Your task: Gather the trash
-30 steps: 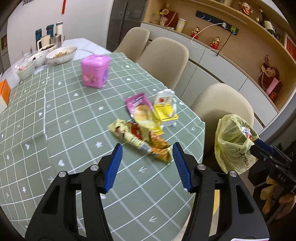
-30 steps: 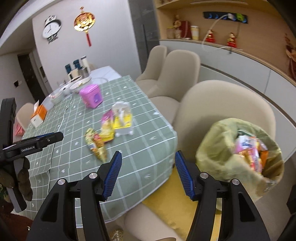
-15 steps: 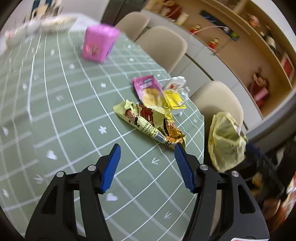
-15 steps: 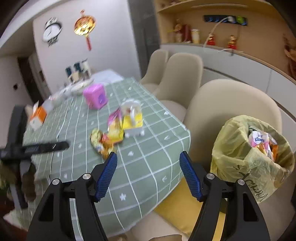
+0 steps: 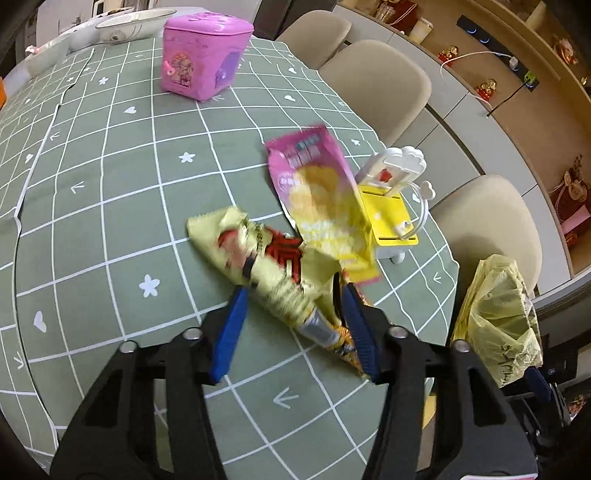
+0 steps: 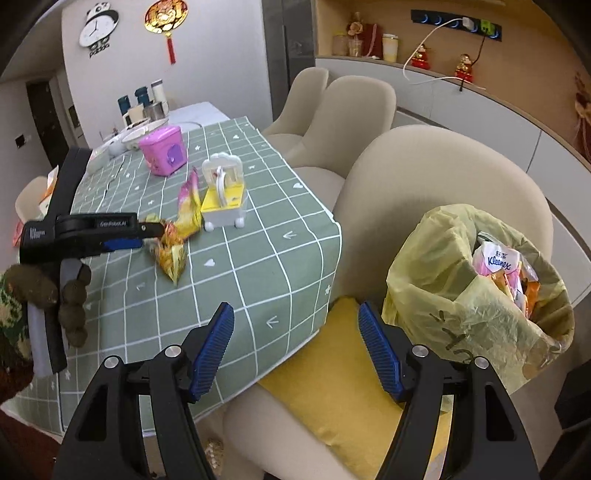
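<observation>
My left tongs have just been closing around the yellow snack wrapper on the counter beside the pink wrapper; crinkly foil may slip free; my right tongs gape empty beside the yellow trash bag.

A green grid-patterned cloth covers the tabletop. On it lie a yellow snack wrapper, a pink-and-yellow snack bag, a white-and-yellow toy, a pink toy box and bowls.
</observation>
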Motion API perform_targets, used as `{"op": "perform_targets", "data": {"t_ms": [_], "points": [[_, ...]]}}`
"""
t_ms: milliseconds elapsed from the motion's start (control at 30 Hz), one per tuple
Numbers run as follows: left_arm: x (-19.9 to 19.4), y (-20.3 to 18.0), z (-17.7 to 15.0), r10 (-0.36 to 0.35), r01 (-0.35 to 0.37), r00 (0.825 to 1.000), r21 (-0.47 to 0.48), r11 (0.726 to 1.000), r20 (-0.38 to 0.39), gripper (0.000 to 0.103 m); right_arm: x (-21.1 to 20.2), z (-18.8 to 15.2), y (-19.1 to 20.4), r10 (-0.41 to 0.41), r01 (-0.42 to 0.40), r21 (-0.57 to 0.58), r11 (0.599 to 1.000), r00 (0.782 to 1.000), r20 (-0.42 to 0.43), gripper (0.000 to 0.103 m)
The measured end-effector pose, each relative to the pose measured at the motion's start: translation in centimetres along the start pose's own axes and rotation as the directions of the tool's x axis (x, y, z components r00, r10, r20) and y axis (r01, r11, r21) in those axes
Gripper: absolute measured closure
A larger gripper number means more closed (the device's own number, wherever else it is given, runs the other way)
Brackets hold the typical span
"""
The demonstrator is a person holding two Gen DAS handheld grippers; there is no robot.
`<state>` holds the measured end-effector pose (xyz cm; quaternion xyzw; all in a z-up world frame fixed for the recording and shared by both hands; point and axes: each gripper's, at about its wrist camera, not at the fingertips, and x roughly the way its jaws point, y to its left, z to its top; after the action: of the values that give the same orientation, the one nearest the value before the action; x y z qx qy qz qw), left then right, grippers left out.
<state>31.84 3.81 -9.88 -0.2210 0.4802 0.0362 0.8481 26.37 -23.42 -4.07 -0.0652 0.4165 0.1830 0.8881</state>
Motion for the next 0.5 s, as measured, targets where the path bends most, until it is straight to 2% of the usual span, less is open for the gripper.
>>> {"op": "perform_targets", "data": {"t_ms": [33,133,300,433,500], "points": [[0.2,0.0,0.0,0.01,-0.01,1.0,0.002,1.0,-0.005,0.071,0.2,0.1,0.0,0.005,-0.005,-0.003,1.0,1.0,-0.004,0.037],[0.4,0.5,-0.1,-0.006,0.006,1.0,-0.003,1.0,-0.012,0.082,1.1,0.7,0.1,-0.003,0.003,-0.014,1.0,1.0,-0.011,0.037],[-2.2,2.1,-0.6,-0.026,0.026,0.999,0.021,0.999,0.023,0.091,3.0,2.5,1.8,-0.034,0.033,-0.023,0.999,0.999,-0.018,0.037],[-5.3,5.1,-0.8,0.018,-0.02,0.998,0.031,0.999,0.057,0.091,4.9,4.1,4.8,0.041,-0.042,-0.053,0.998,0.999,-0.029,0.037],[-6.7,7.0,-0.8,0.052,-0.055,0.996,0.041,0.998,0.073,0.091,6.1,4.8,6.6,0.128,-0.13,-0.058,0.99,0.991,-0.038,0.037]]}}
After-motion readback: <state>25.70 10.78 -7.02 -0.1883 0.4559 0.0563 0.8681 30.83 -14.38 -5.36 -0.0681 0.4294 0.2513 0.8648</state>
